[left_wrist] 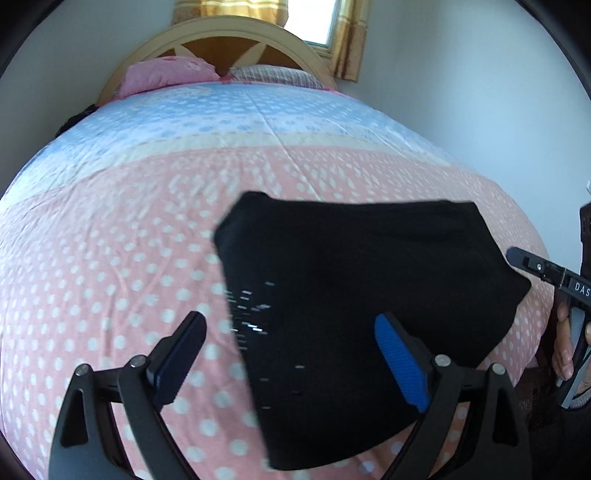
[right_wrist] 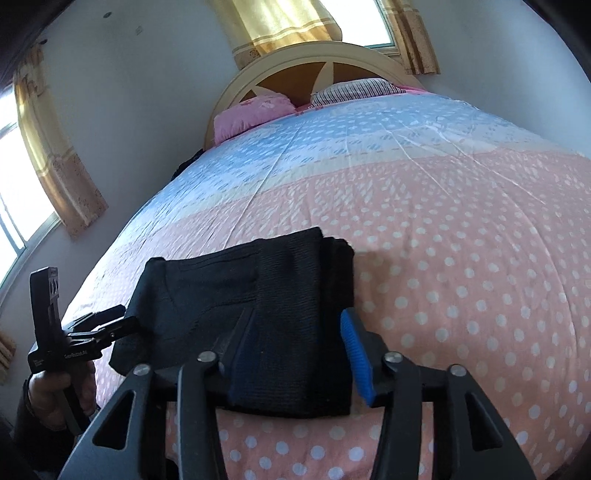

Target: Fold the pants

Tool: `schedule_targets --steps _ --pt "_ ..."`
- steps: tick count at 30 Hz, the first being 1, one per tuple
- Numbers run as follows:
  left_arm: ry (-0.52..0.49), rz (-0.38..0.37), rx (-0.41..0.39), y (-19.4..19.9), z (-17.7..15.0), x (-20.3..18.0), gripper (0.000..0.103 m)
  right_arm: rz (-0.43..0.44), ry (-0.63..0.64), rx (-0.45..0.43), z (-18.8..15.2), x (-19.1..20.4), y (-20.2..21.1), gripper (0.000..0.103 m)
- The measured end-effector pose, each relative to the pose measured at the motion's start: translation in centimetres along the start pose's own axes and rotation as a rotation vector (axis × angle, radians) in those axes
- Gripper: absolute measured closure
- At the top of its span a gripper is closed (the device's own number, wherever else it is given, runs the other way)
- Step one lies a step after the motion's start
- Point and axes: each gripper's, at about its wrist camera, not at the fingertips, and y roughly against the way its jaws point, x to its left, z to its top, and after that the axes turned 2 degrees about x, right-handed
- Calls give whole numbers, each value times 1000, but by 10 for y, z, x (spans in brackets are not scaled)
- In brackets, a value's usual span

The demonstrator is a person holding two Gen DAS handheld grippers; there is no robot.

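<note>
Black knit pants, folded into a compact bundle, lie on the pink polka-dot part of the bedspread, lower centre of the left wrist frame and lower left-centre of the right wrist frame. Layered fold edges show along the bundle's right side in the right wrist view.

Left gripper: jaws spread wide, nothing between the pads. 1 dark finger sits over bare bedspread at lower left; the blue ribbed finger overlaps the pants in the picture (whether it touches the cloth, I cannot tell). Seen from the right wrist, this same gripper is at the left edge, its tips just beside the bundle's left corner, the person's left hand around the handle.

Right gripper: jaws open, straddling the near right portion of the pants. The blue pad stands just off the bundle's right edge; the dark finger lies over the cloth. No clamp on fabric visible. From the left wrist, this gripper pokes in at the right edge, with the right hand below it.

Background: blue dotted band of bedspread beyond the pink, pink pillow and striped pillow against an arched cream headboard, gold curtains by the window at top.
</note>
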Motion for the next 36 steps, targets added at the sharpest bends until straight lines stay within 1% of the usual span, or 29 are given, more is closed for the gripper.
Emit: schedule_targets --steps 1,4,7,13,15,16,17,18,19,25,27,28,29,31,33,34,36 --pt "19 -1 -5 1 1 6 8 0 -28 12 2 -5 -4 39" --pt "78 -35 17 -5 4 20 8 0 -56 41 8 -12 -17 38" --pt "124 -90 42 -15 3 27 8 11 -82 74 10 -18 -30 38" --pt "99 -99 39 -21 8 24 8 47 -119 77 14 -26 -40 38" --pt "84 -92 43 -24 11 21 8 65 -126 81 15 -26 -43 39" --pt "75 -87 46 -27 14 19 8 71 -123 82 14 -25 -44 41" --pt "66 -84 50 -30 15 16 8 80 -116 85 14 -24 -46 48" --pt "53 -76 54 -31 16 13 8 92 -111 89 14 -22 -47 52" --pt "46 -74 56 -32 16 11 8 90 -111 86 14 -21 -48 53" --pt "11 -87 60 -31 15 6 20 120 -147 89 12 -29 -53 58" --pt "-1 -96 60 -33 15 4 28 112 -128 83 12 -26 -51 60" --pt "-4 -96 60 -32 15 3 30 108 -115 77 12 -22 -49 63" --pt "-11 -96 60 -32 15 1 34 103 -100 70 12 -18 -48 66" --pt "-15 -98 61 -31 15 0 39 74 -51 57 11 -10 -45 68" --pt "-15 -98 57 -30 16 -1 48 53 -24 51 11 -4 -43 71" --pt "-20 -97 56 -29 16 -1 50 46 -15 47 12 -1 -41 73" --pt "-27 -96 49 -26 16 -2 61 40 -7 43 13 3 -37 75"
